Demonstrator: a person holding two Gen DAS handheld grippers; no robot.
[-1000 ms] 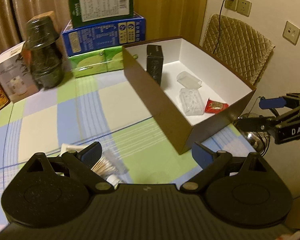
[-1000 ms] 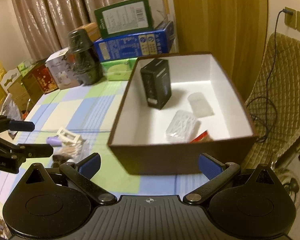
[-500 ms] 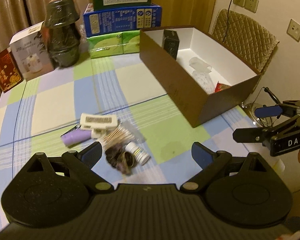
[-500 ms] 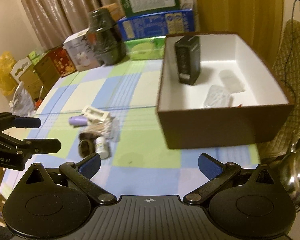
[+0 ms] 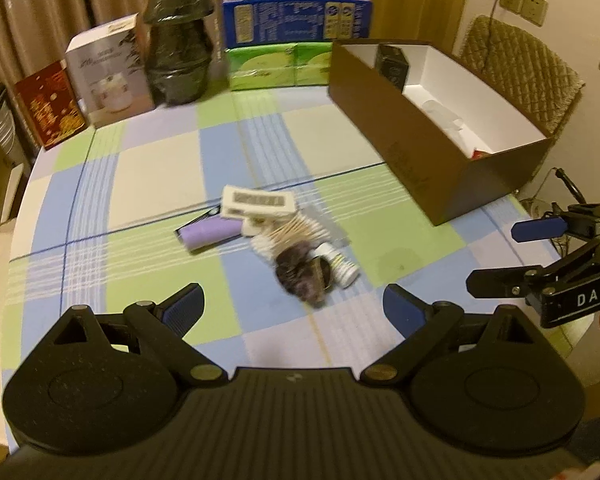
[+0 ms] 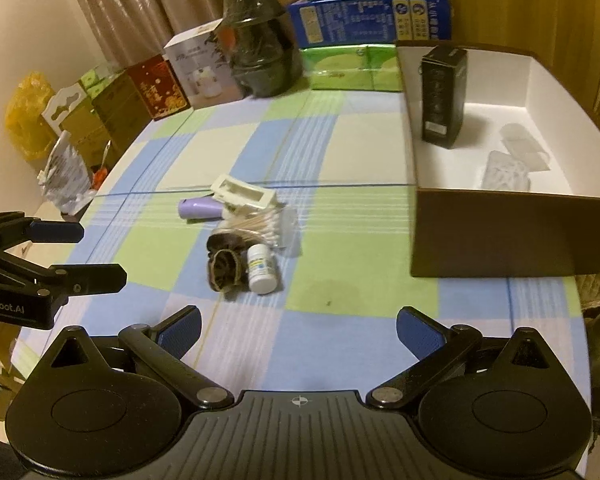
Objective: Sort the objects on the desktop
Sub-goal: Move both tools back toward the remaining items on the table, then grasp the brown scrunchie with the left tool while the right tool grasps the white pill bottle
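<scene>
Since a second ago both grippers have drawn back from the brown box (image 6: 512, 236), so the small heap of loose things on the checked tablecloth (image 5: 148, 168) now lies in full sight of both cameras. The left gripper (image 5: 292, 306) hangs above the cloth with its fingers spread wide and nothing between them; the heap sits just ahead of the gap, nearer the right-hand finger. The right gripper (image 6: 298, 332) is likewise wide open and empty, with the heap ahead of it and toward its left finger.

Taking the brown box as the mark, the heap lies well apart from it, off its long outer wall. It holds a white pill bottle (image 6: 262, 268), a dark hair tie (image 6: 224, 268) touching the bottle on the side away from the box, a clear bag of cotton swabs (image 6: 260, 224) just behind these, a white flat pack (image 6: 244, 194) resting partly on the swabs, and a purple tube (image 6: 200, 208) farthest from the box.

Inside the box stand a black carton (image 6: 444, 96), upright by the wall nearest the heap, and two clear plastic items (image 6: 508, 164) on its white floor.
</scene>
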